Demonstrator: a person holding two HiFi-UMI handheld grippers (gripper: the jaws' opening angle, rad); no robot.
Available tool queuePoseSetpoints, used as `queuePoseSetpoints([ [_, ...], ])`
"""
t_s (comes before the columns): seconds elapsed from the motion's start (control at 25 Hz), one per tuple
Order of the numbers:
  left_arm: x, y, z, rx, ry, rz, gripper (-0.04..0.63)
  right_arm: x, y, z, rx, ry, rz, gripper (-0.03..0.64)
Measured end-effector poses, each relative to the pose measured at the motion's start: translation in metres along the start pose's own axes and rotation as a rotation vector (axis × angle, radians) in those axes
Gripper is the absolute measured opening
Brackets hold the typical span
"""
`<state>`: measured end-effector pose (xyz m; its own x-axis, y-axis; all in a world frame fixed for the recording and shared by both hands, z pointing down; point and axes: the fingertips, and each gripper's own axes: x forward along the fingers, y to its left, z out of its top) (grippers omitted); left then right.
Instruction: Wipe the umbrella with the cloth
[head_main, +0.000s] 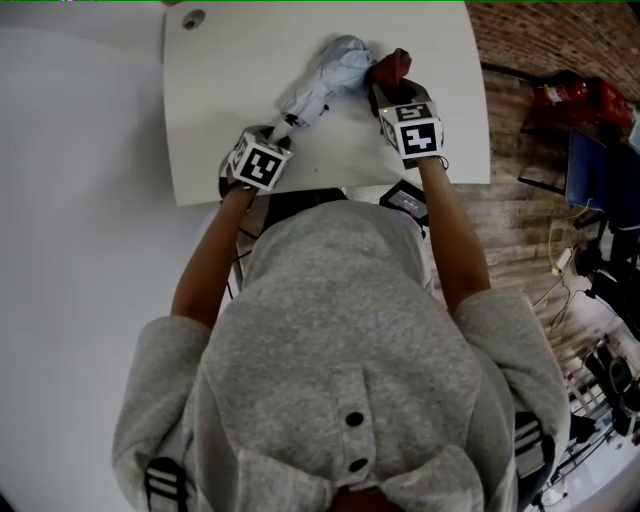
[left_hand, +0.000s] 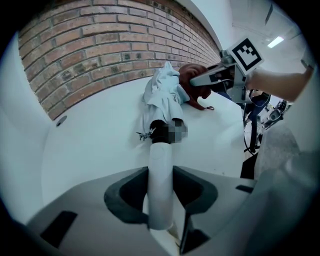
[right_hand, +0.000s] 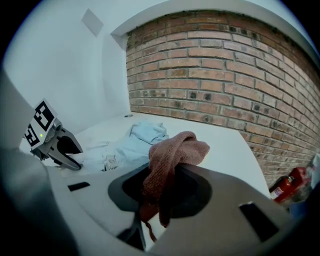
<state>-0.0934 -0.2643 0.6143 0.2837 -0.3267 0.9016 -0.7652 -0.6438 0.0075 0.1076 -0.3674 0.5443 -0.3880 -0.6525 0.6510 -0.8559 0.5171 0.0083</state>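
A folded pale blue umbrella (head_main: 325, 82) lies slanted on the white table (head_main: 220, 120); it also shows as the umbrella (left_hand: 162, 97) ahead of the left jaws and the umbrella (right_hand: 132, 142) left of the right jaws. My left gripper (head_main: 268, 140) is shut on its white handle (left_hand: 161, 185). My right gripper (head_main: 392, 88) is shut on a reddish-brown cloth (right_hand: 170, 160), which bunches out of the jaws. The cloth (head_main: 392, 68) rests against the right side of the umbrella's canopy; in the left gripper view the cloth (left_hand: 192, 87) touches the fabric.
A brick wall (right_hand: 225, 70) runs behind the table. A round hole (head_main: 193, 18) marks the table's far left corner. Right of the table stand a red fire extinguisher (head_main: 575, 95) and cluttered gear with cables (head_main: 600, 300). A dark device (head_main: 405, 200) lies at the near edge.
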Motion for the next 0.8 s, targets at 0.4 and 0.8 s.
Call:
queuePoseSetpoints([
  [0.4, -0.002, -0.006, 0.0, -0.042, -0.01, -0.029, 0.156, 0.0, -0.037, -0.003, 0.057, 0.022, -0.17, 0.097],
  [0.8, -0.004, -0.008, 0.001, -0.056, -0.025, -0.033, 0.156, 0.02, 0.015, -0.009, 0.028, 0.05, 0.028, 0.096],
])
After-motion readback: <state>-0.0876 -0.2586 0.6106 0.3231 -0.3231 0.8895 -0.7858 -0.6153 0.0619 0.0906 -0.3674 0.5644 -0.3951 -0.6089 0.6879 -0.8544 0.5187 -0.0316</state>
